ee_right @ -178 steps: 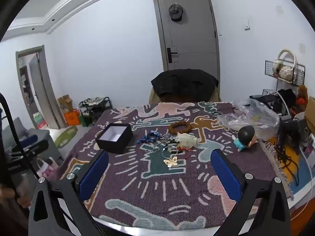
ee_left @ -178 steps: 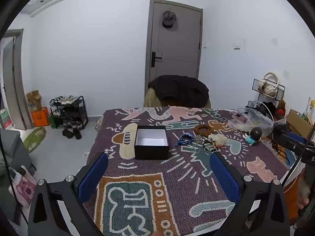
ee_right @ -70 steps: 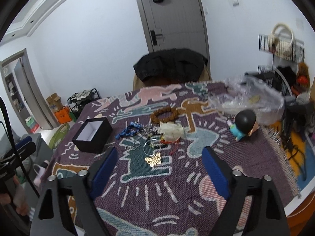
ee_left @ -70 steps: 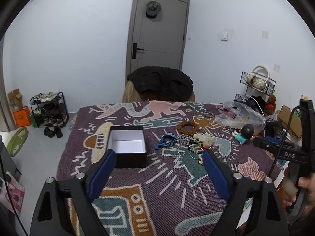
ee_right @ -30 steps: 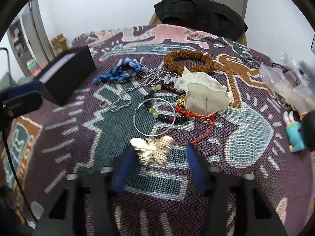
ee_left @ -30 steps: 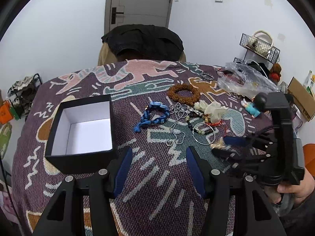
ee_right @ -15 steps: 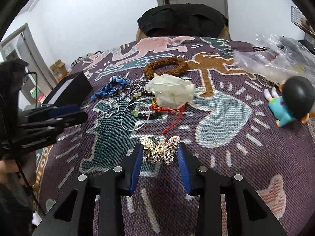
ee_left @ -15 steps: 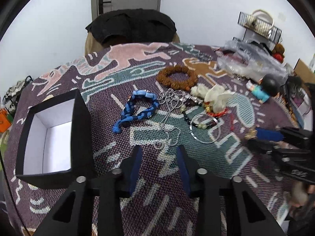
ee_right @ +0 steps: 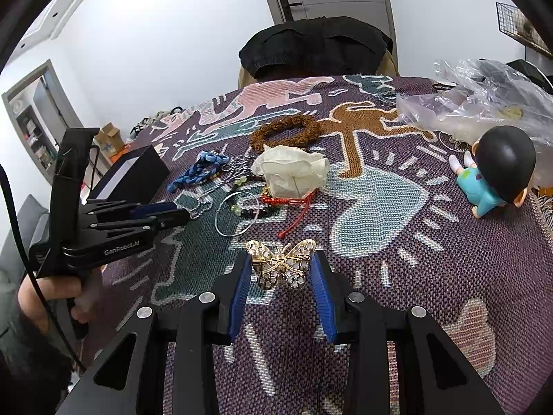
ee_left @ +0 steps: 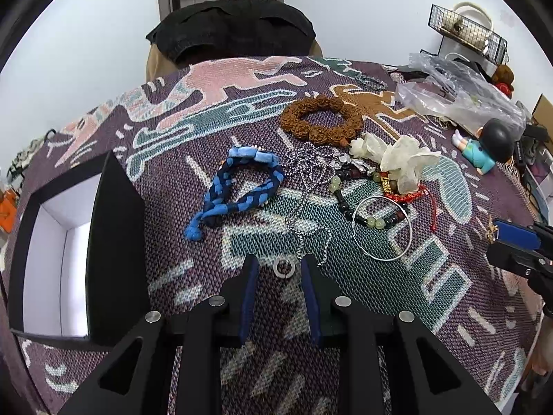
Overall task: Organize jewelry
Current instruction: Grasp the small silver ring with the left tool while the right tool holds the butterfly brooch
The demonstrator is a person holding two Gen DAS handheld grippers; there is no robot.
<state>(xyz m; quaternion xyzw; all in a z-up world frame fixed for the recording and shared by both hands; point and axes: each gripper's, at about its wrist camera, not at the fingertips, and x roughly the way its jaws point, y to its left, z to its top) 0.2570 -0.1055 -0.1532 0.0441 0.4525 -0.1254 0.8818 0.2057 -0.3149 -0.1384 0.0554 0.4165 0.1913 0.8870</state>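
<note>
The left tool tilts steeply down at the blanket-covered bench, its jaws closing around a small silver ring on a ball chain, pads not yet pressing it. The open black box sits just left of that ring. To the ring's right, the right tool, angled down, is clenched on a gold butterfly brooch above the bench.

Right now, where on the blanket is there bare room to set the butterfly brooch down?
Bare blanket lies between the red cord and the doll, and along the near edge below the right gripper holding the butterfly brooch. The black box is empty inside. It is crowded around the thin bangle, blue braid and chain.
</note>
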